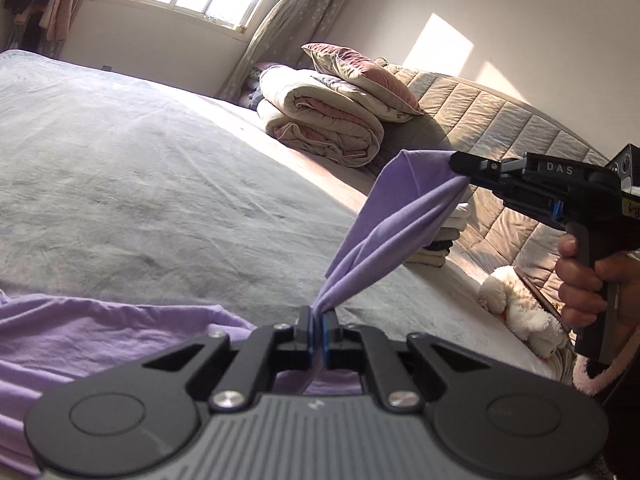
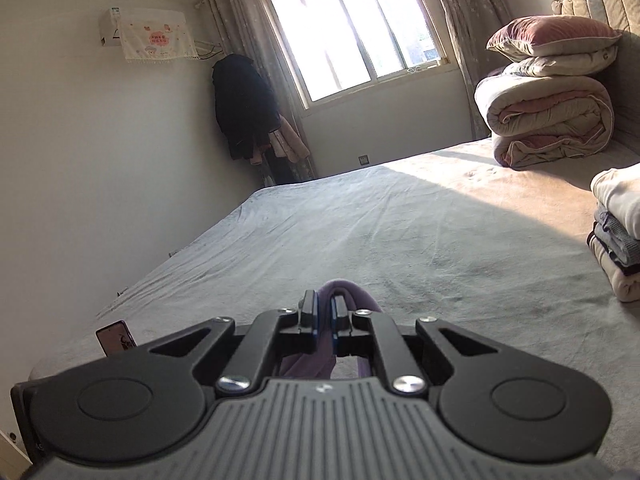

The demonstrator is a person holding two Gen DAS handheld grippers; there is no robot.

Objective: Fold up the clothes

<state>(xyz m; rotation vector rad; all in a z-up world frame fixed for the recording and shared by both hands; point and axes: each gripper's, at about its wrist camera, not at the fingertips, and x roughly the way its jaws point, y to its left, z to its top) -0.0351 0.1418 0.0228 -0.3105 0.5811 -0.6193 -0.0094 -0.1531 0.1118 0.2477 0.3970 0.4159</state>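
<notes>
Left wrist view: the left gripper [image 1: 319,314] pinches the soft lilac jersey garment [image 1: 384,216], stretched up to the right gripper [image 1: 460,172] off the grey bed [image 1: 120,160]; light, limp cloth, best held at edges

Right wrist view: its fingers clamp a lilac fold

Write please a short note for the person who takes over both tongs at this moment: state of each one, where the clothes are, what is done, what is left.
Left tongs: shut on the purple shirt.
Right tongs: shut on another part of the same shirt, raised; the cloth hangs stretched between the two.
The rest of the shirt lies on the bed.
Done: a stack of folded clothes sits near the headboard.
Left: lay the shirt flat, fold it, probably add it to the stack.
</notes>
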